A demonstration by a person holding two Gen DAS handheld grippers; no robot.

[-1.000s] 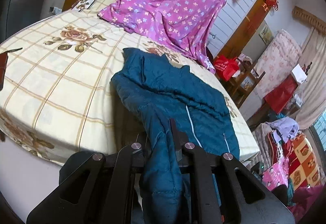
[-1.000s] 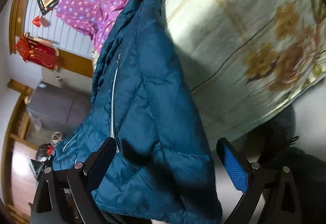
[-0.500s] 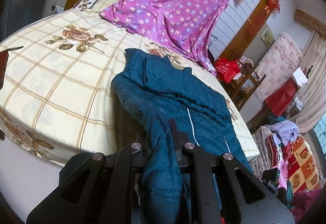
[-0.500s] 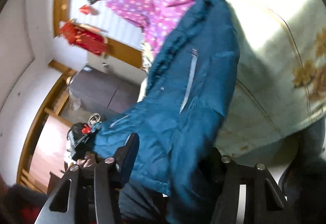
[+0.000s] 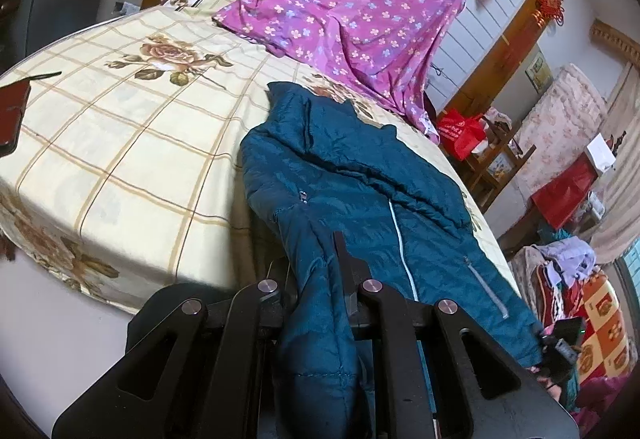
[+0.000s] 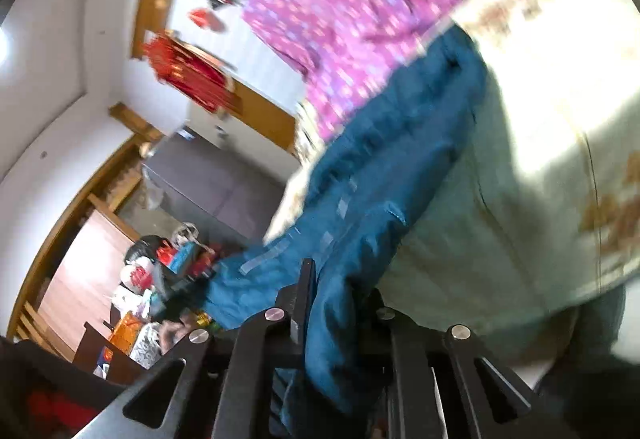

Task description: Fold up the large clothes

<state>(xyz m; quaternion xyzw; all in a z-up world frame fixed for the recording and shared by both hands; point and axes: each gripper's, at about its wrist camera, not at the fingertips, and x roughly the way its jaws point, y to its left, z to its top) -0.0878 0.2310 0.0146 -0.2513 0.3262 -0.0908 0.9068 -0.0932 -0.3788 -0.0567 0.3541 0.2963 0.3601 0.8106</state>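
- Teal quilted jacket is lying lengthwise down the bed, collar end toward the purple floral sheet at the head, hem end spilling over the near edge toward both claws.
- Left claw is pinching a gathered fold of the jacket's near left side, its jaws closed down to the thickness of the fabric; a bunched length of the fabric is hanging below the grip.
- Right claw is likewise clamping the jacket at the opposite near corner, jaws fully drawn together on the cloth; this view is motion-blurred, so the exact seam being held cannot be told.
- Governing relation: the garment's long axis is running straight away from both claws, from the held hem toward the collar; the zipper is marking that axis and is lying between the two grips.
- Judgement: with each claw holding one near corner and neither nearer the collar than the other, the hem appears ready to be carried forward along the long axis, both corners travelling together so the fold line is falling across the jacket rather than askew.
- Hazard, as a judgement: the puffy fabric may be slipping or sagging between the grips.
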